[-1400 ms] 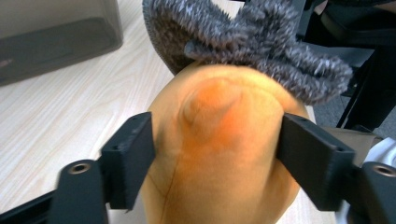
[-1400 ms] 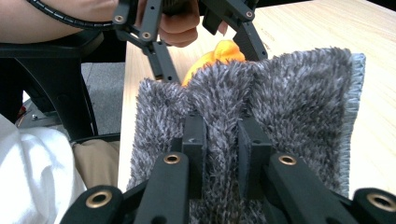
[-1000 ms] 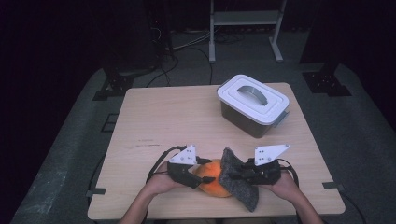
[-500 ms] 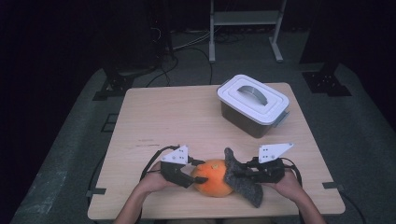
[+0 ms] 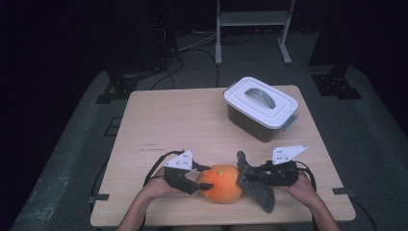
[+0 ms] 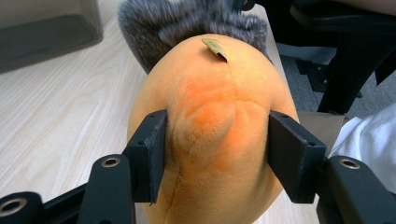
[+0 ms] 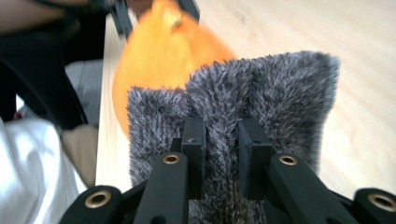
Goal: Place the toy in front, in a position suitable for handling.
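Observation:
An orange plush fruit (image 5: pixel 221 184) lies near the table's front edge. My left gripper (image 5: pixel 199 182) is shut on its left end. In the left gripper view both pads (image 6: pixel 152 151) press dents into the orange plush fruit (image 6: pixel 219 84), with my left gripper (image 6: pixel 217 140) around it. A grey fuzzy cloth (image 5: pixel 255 185) rests against the fruit's right side and hangs toward the table edge. My right gripper (image 5: pixel 250 178) is shut on a fold of the cloth. In the right gripper view, the grey fuzzy cloth (image 7: pixel 261 88) is pinched in my right gripper (image 7: pixel 222 135), with the fruit (image 7: pixel 163 51) behind.
A dark box with a white handled lid (image 5: pixel 261 107) stands at the back right of the wooden table (image 5: pixel 183 120). The fruit and cloth sit close to the front edge. A metal stand's legs (image 5: pixel 250 38) are on the floor beyond the table.
My right gripper has drawn the grey cloth a little to the right, so more of the orange fruit's top shows. The left gripper has stayed on the fruit.

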`<state>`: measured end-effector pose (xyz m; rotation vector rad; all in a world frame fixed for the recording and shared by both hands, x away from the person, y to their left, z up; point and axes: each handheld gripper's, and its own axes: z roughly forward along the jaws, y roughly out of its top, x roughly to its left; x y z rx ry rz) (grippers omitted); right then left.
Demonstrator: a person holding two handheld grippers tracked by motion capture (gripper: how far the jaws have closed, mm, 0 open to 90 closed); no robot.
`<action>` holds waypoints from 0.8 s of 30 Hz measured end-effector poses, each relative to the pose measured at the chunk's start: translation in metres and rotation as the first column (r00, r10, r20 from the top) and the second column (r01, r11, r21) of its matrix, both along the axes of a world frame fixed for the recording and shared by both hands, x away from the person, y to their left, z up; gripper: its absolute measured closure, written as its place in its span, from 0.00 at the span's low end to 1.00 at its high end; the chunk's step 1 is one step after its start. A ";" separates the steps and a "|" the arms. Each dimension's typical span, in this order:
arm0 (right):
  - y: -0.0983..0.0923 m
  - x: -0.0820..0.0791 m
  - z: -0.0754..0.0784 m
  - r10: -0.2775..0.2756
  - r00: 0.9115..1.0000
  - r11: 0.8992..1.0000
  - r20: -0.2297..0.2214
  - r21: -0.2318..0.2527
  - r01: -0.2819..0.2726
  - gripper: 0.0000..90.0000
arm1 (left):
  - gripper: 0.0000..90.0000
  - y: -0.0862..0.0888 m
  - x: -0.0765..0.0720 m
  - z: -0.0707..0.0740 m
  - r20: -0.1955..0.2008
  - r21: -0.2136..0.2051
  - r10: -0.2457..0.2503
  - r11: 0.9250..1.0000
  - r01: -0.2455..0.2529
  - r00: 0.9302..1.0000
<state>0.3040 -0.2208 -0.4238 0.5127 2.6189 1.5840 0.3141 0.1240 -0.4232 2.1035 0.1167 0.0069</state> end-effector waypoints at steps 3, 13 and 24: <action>0.001 0.001 0.006 -0.009 1.000 0.998 0.012 0.063 0.008 0.83 | 0.46 -0.002 0.000 -0.001 0.003 -0.007 -0.007 1.000 0.008 1.000; 0.002 0.008 -0.013 0.011 0.997 1.000 -0.082 -0.006 -0.011 0.83 | 0.46 0.000 0.001 -0.002 -0.005 -0.009 -0.009 1.000 0.009 1.000; 0.006 0.008 -0.011 0.014 0.997 1.000 -0.073 -0.010 -0.015 0.82 | 0.46 0.001 0.002 -0.002 -0.009 -0.011 -0.018 1.000 0.018 1.000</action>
